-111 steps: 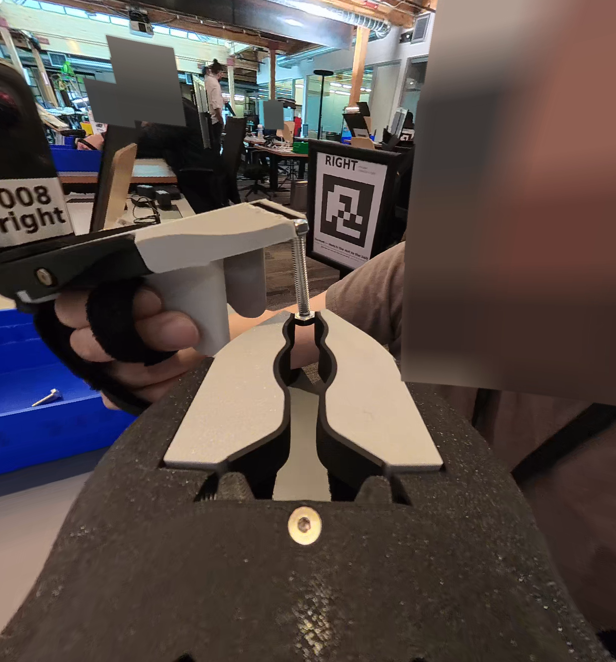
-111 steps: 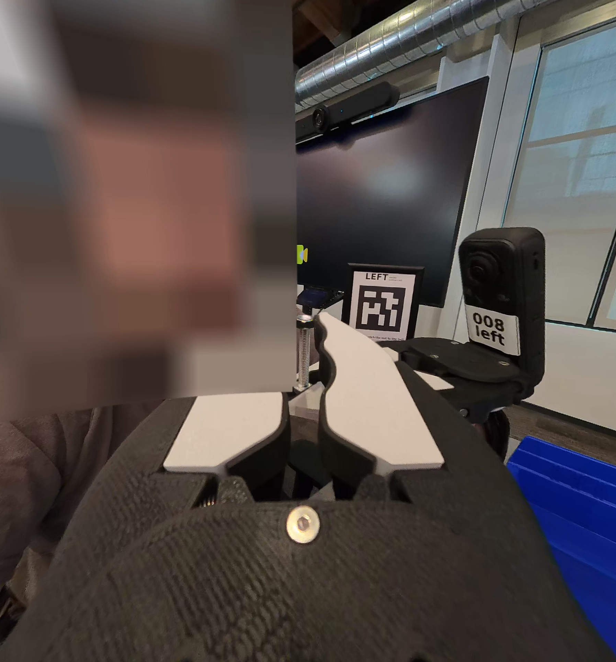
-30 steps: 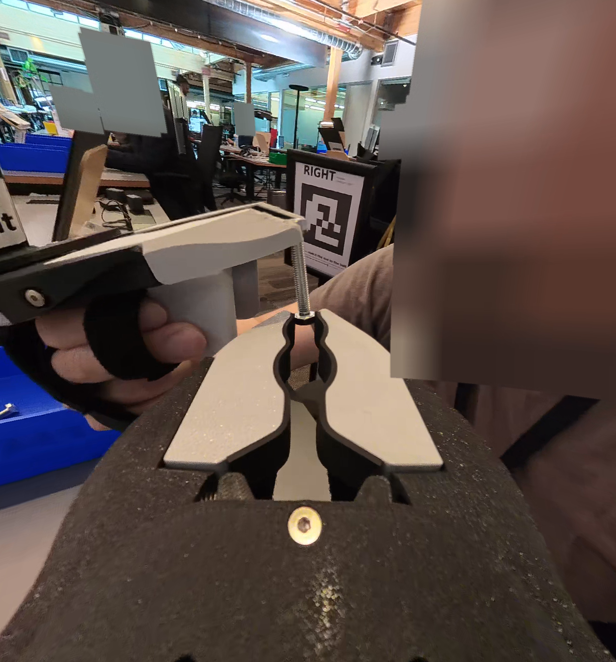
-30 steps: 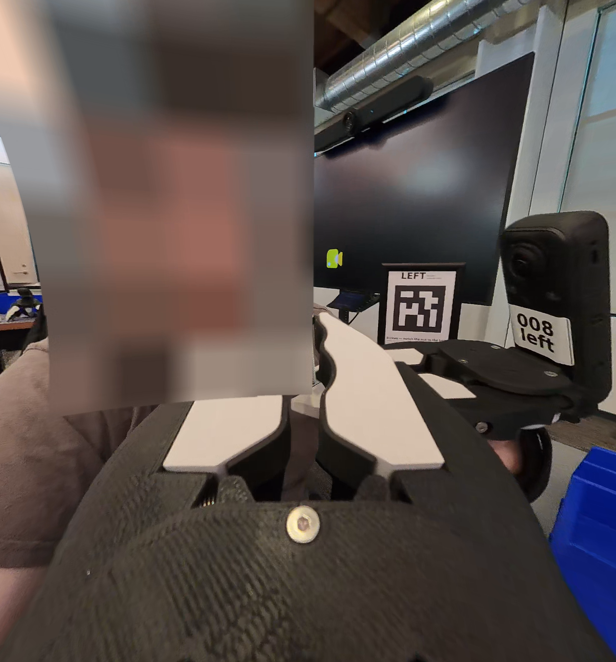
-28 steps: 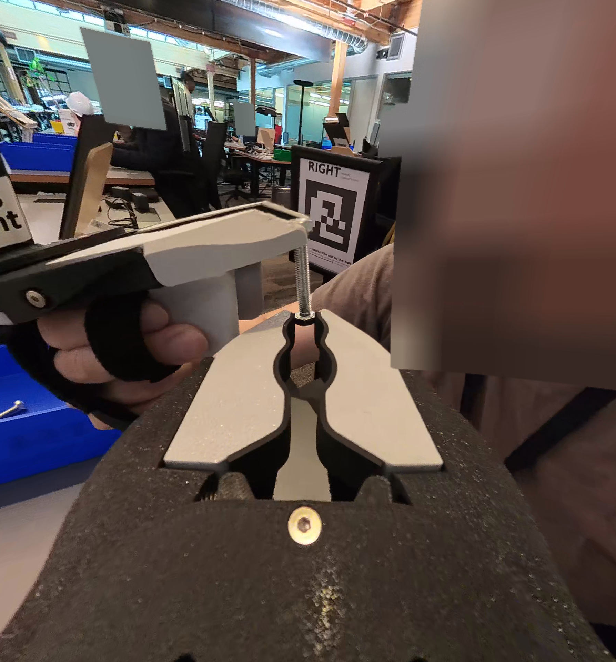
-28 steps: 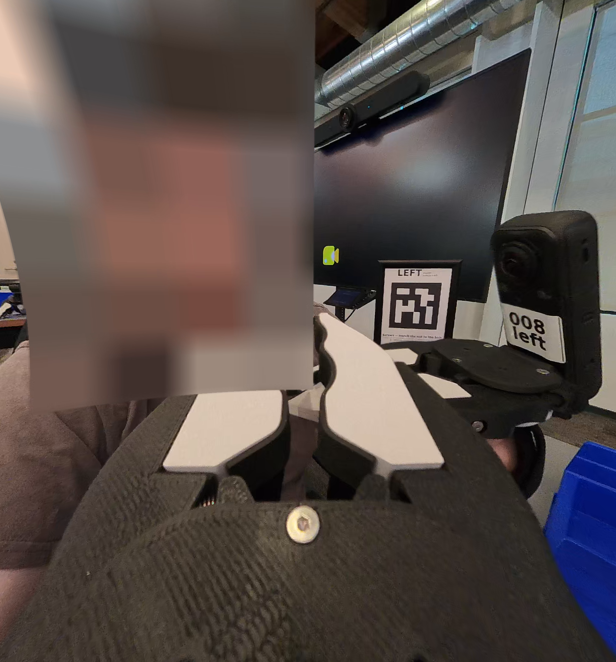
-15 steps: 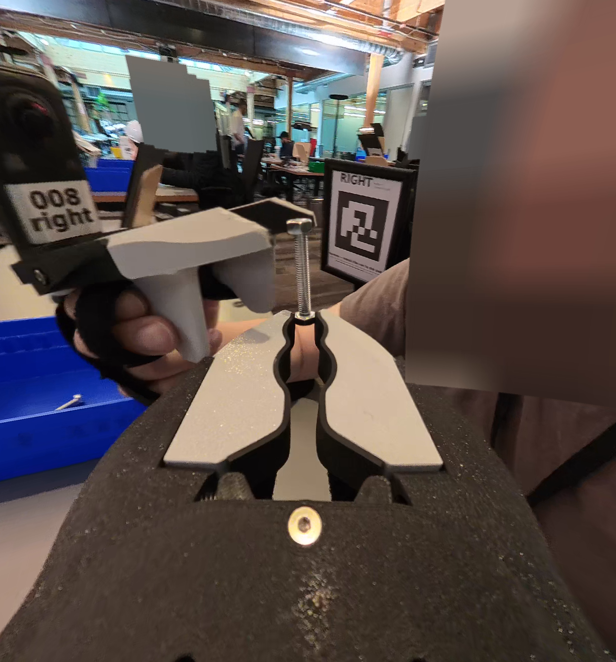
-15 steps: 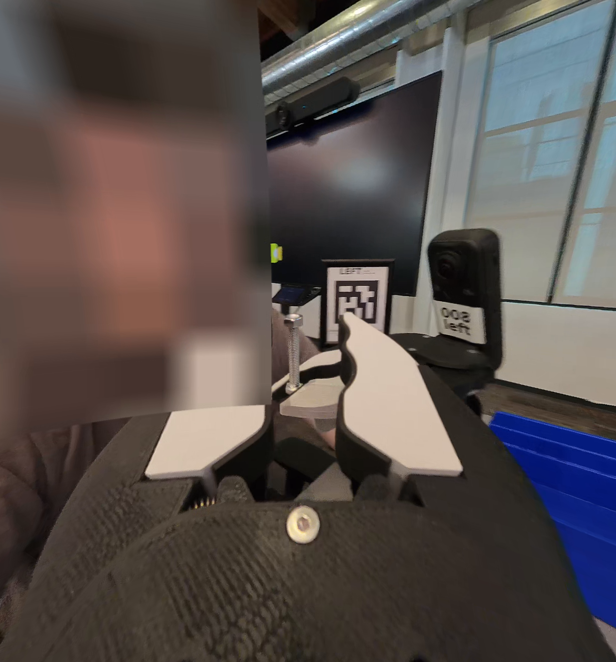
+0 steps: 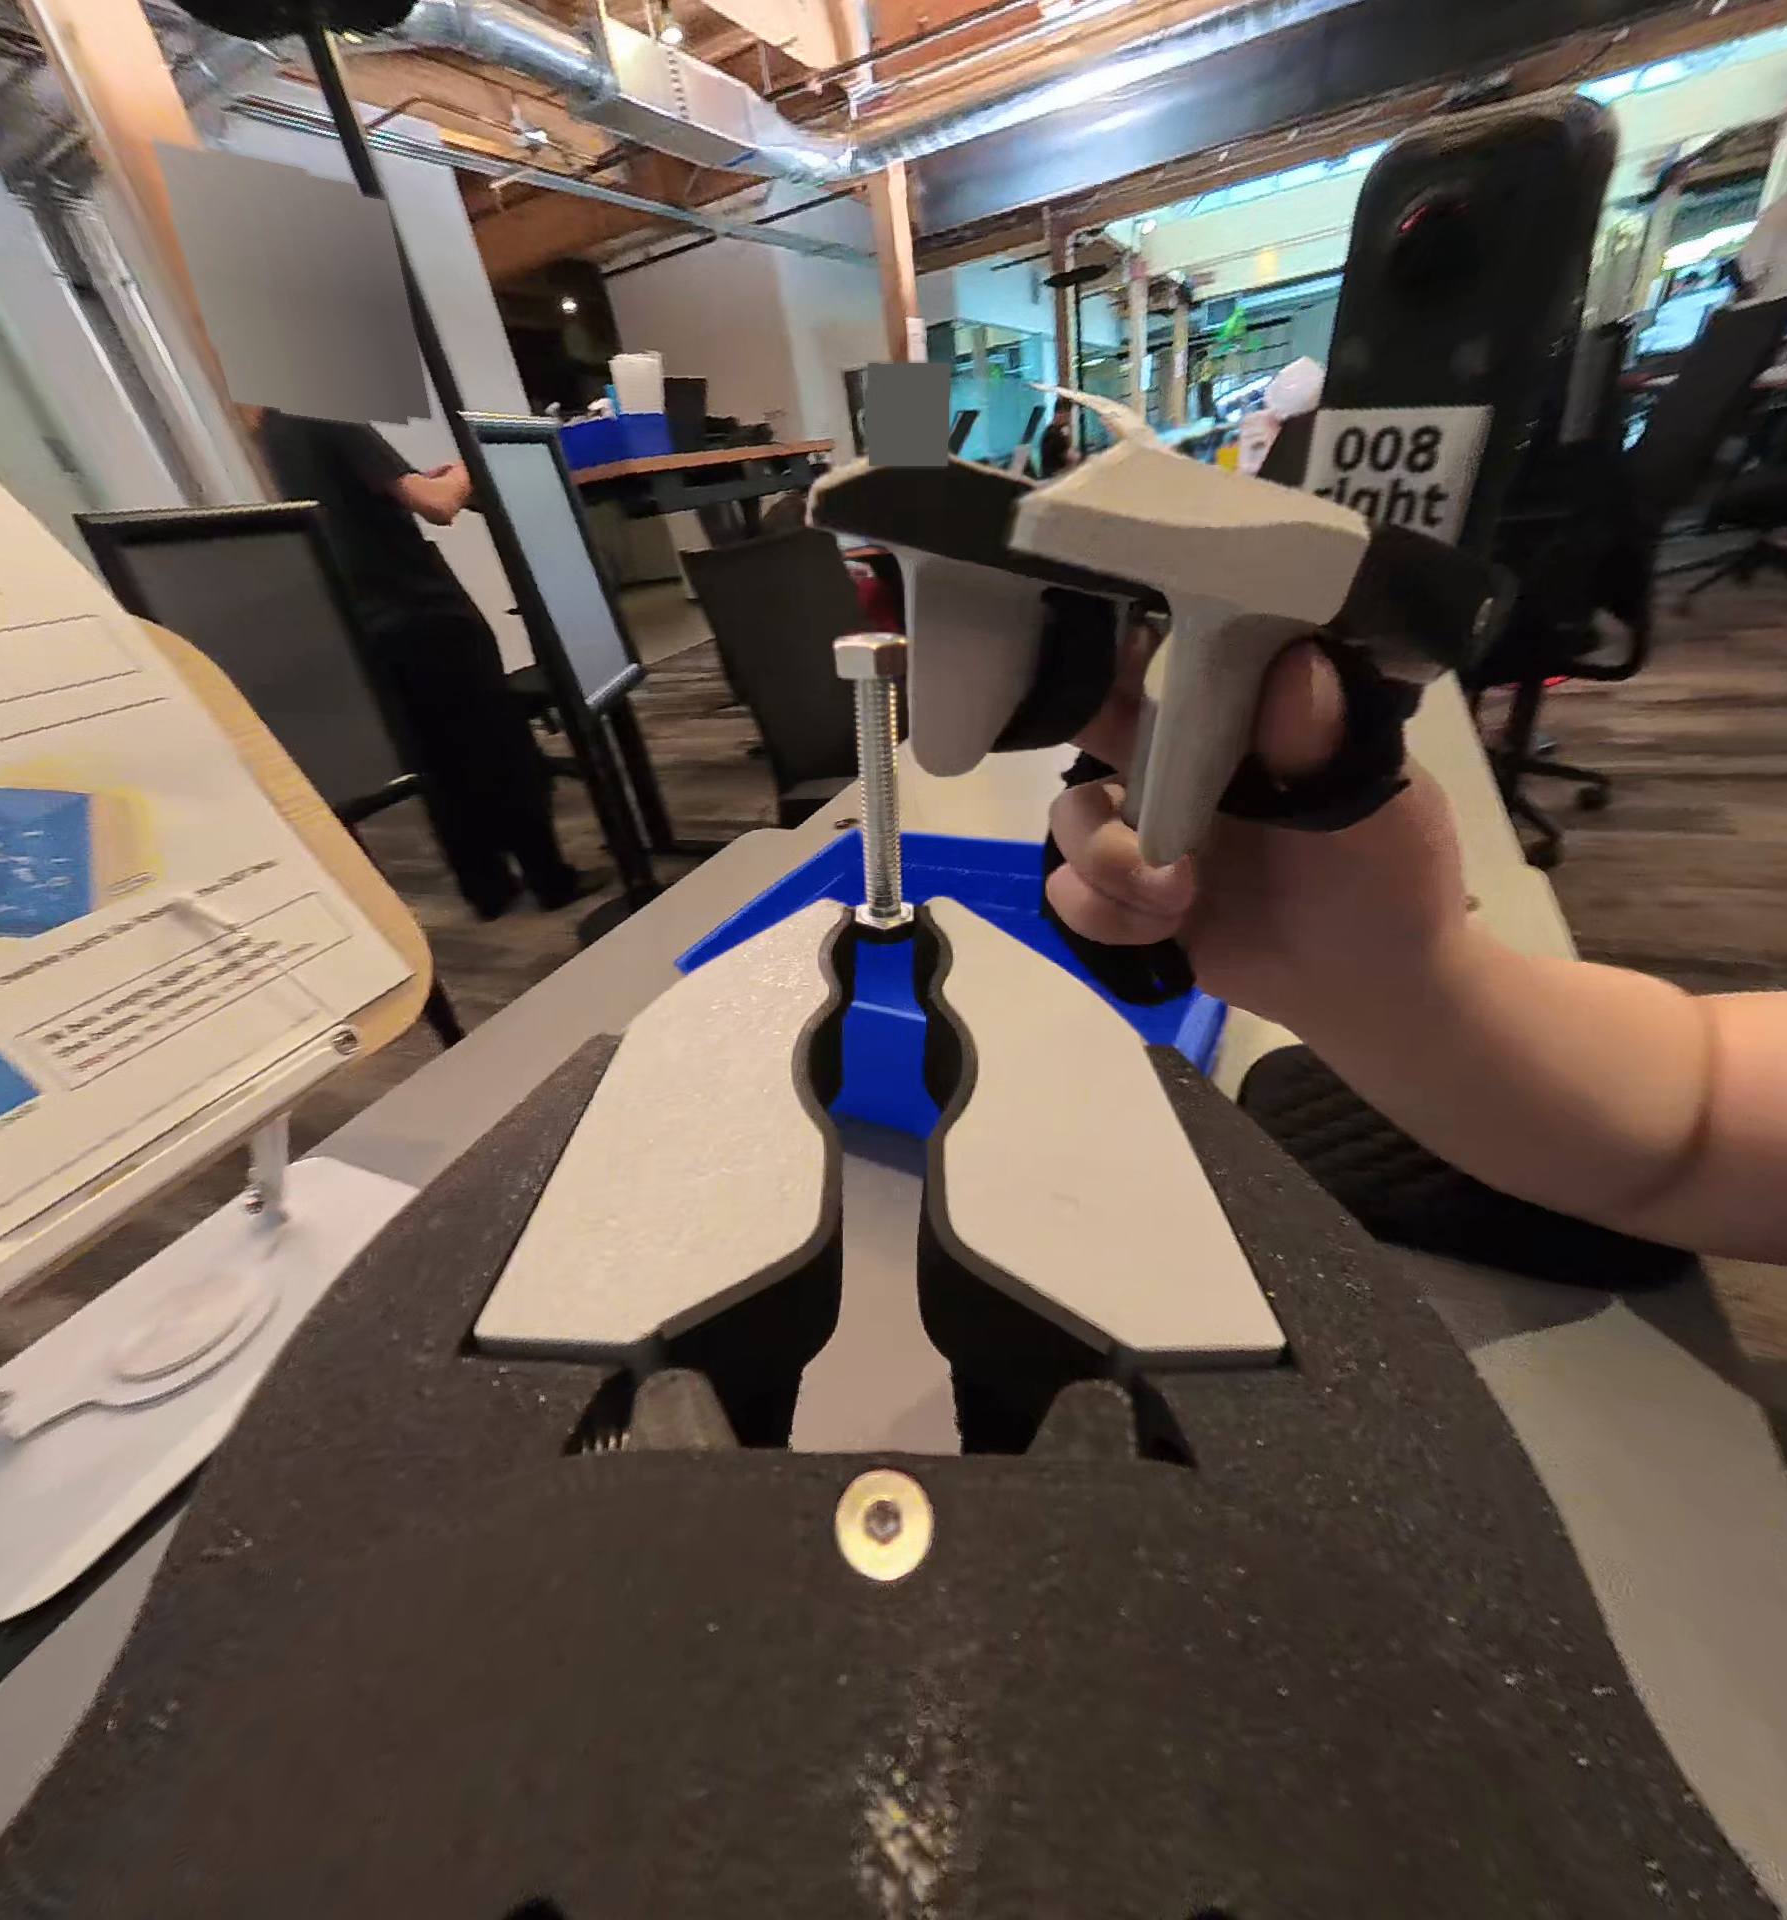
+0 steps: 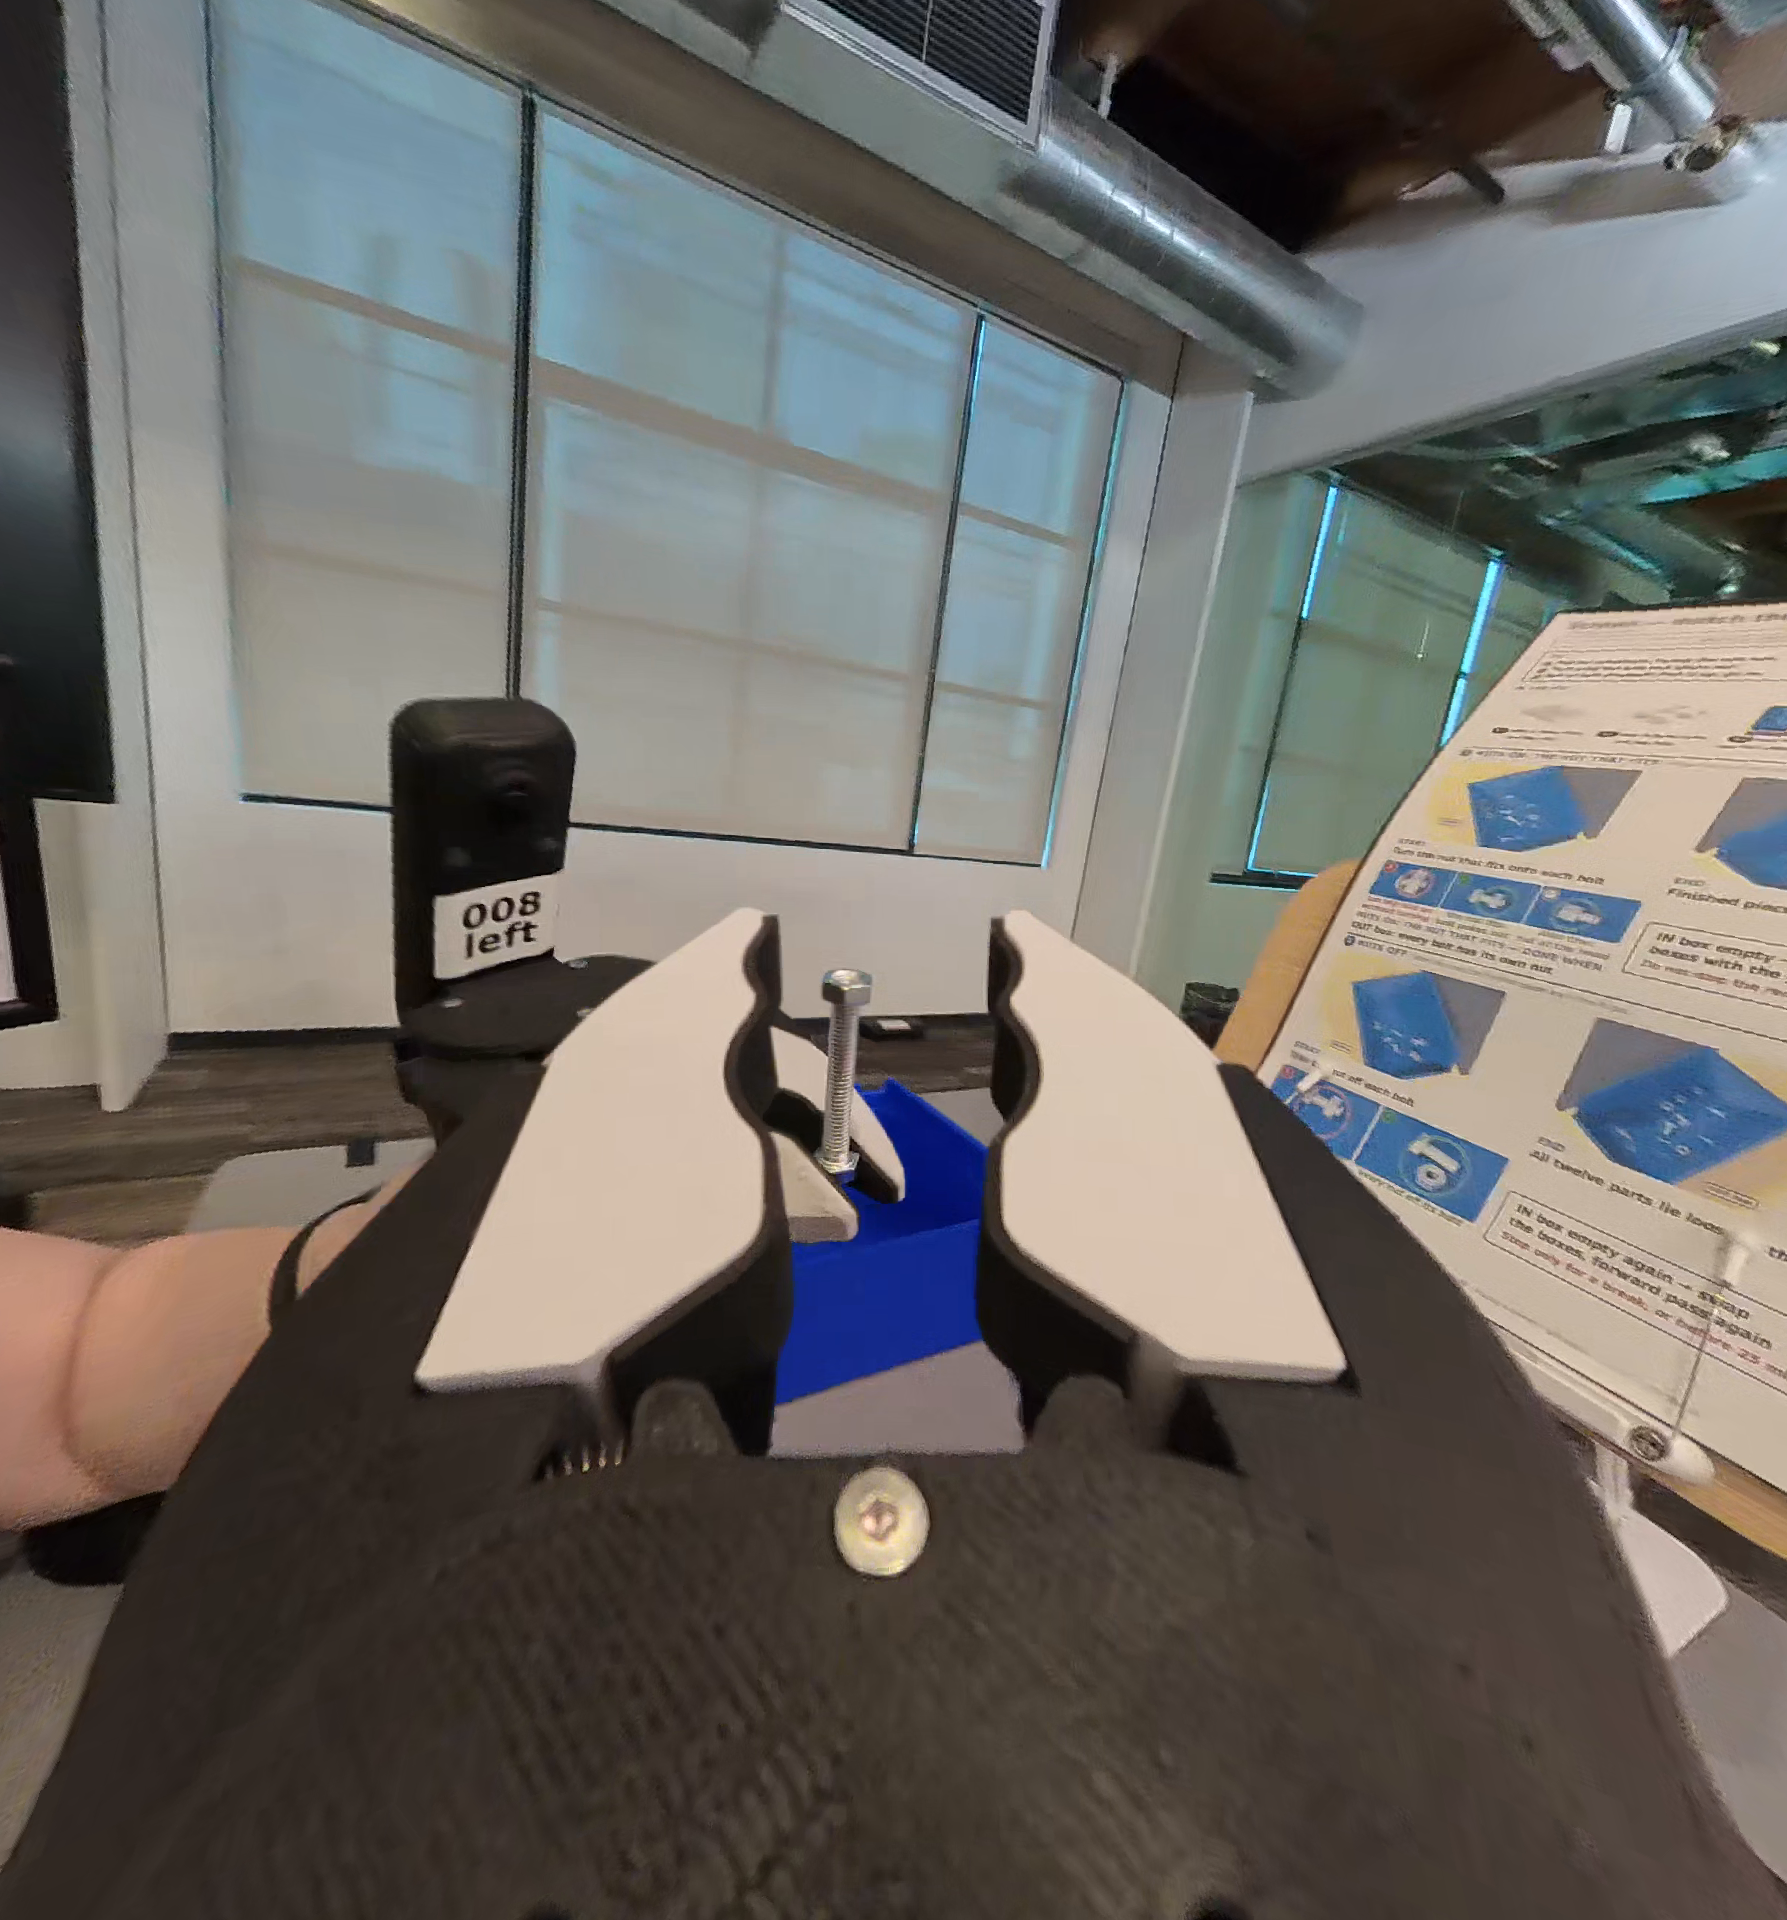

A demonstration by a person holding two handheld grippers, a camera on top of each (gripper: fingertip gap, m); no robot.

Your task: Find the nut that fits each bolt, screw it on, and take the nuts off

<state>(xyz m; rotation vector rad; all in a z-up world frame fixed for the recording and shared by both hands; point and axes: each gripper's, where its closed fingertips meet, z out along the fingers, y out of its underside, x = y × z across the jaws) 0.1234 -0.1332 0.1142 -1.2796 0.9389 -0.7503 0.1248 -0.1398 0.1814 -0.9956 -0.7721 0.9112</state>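
Observation:
My left gripper (image 9: 884, 925) is shut on a small silver nut (image 9: 884, 916) at its fingertips. A silver bolt (image 9: 876, 774) stands upright out of the nut, hex head on top. My right gripper (image 10: 884, 935) is open and empty. The bolt (image 10: 839, 1070) and nut (image 10: 837, 1158) show between its spread fingers, a little ahead of them, untouched. In the left wrist view the hand (image 9: 1315, 914) holding the right gripper is to the right of the bolt, with the gripper's body above the bolt head.
A blue bin (image 9: 764, 935) sits on the grey table (image 9: 515, 1081) below the bolt; it also shows in the right wrist view (image 10: 868, 1299). A tilted instruction board (image 9: 120, 831) stands at the left, and at the right in the right wrist view (image 10: 1595, 1039). People and office chairs are far behind.
My right gripper has let go of the bolt head, opened wide and drawn back to the side. Both grippers have swung round towards the table and the blue bin. The left still holds the nut.

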